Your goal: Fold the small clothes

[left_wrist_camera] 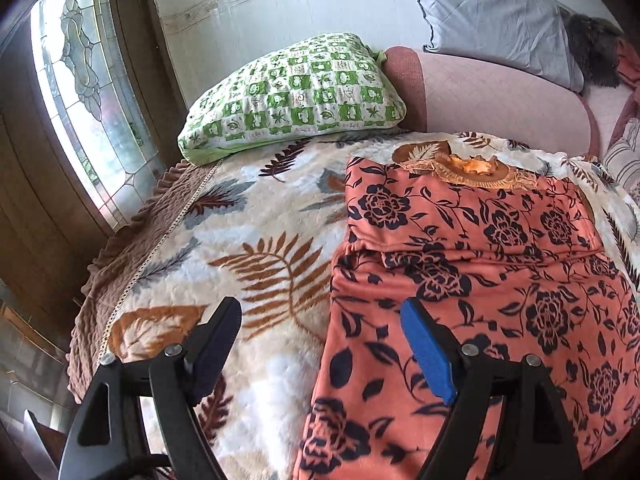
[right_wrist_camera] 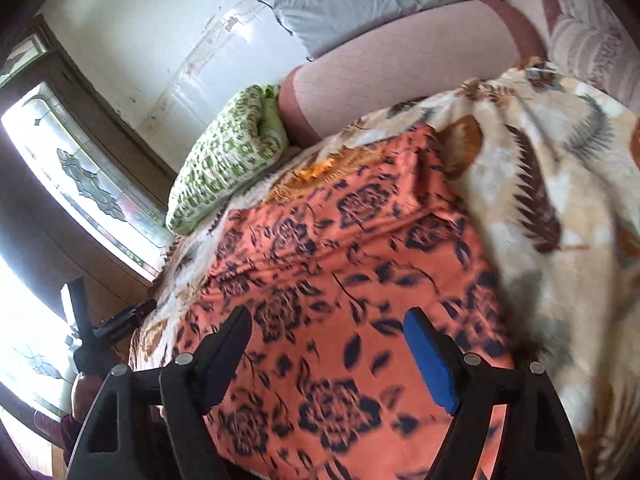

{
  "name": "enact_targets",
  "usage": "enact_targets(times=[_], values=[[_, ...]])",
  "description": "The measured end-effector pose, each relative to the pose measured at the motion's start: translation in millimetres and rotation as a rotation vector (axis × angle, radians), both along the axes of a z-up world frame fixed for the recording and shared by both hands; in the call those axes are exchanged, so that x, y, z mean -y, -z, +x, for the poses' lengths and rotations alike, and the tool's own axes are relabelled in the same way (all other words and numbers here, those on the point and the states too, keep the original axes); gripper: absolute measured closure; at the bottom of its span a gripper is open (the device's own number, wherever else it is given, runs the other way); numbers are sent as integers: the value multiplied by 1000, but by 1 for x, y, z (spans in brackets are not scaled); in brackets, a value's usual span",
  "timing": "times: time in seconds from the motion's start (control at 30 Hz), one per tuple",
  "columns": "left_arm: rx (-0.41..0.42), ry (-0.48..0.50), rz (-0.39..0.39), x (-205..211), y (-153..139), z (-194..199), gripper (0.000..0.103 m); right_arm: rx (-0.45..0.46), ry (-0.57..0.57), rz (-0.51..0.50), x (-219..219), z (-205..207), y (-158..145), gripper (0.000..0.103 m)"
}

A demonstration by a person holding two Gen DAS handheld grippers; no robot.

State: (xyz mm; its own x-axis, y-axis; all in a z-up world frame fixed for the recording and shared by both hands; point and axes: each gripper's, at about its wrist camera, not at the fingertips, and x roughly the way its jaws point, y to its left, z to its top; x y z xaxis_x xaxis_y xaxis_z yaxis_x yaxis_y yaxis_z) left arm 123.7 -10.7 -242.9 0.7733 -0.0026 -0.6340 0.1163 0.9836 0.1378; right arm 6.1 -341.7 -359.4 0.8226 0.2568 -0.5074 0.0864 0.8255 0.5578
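An orange garment with dark flower print [left_wrist_camera: 480, 264] lies flat on the leaf-pattern blanket [left_wrist_camera: 248, 240], with a fold seam across its middle and a gold embroidered neckline at the far end. My left gripper [left_wrist_camera: 320, 320] is open and empty, hovering over the garment's left edge. In the right wrist view the same garment [right_wrist_camera: 340, 280] fills the middle; my right gripper [right_wrist_camera: 328, 328] is open and empty just above its near part. The view is tilted and slightly blurred.
A green checked pillow [left_wrist_camera: 296, 92] and a pink bolster [left_wrist_camera: 492, 96] lie at the bed's head by the white wall, with a grey pillow [left_wrist_camera: 492, 20] behind. A stained-glass window [left_wrist_camera: 84, 80] is at left. The bed's frilled brown edge [left_wrist_camera: 132, 248] runs along the left.
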Motion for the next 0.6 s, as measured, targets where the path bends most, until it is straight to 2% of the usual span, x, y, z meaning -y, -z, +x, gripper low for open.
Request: enact_targets(times=[0.17, 0.47, 0.6], values=[[0, -1, 18, -4, -5, -15, 20, -46, 10, 13, 3, -20, 9, 21], [-12, -10, 75, -10, -7, -35, 21, -60, 8, 65, 3, -33, 17, 21], [-57, -9, 55, -21, 1, -42, 21, -78, -6, 72, 1, -33, 18, 21]])
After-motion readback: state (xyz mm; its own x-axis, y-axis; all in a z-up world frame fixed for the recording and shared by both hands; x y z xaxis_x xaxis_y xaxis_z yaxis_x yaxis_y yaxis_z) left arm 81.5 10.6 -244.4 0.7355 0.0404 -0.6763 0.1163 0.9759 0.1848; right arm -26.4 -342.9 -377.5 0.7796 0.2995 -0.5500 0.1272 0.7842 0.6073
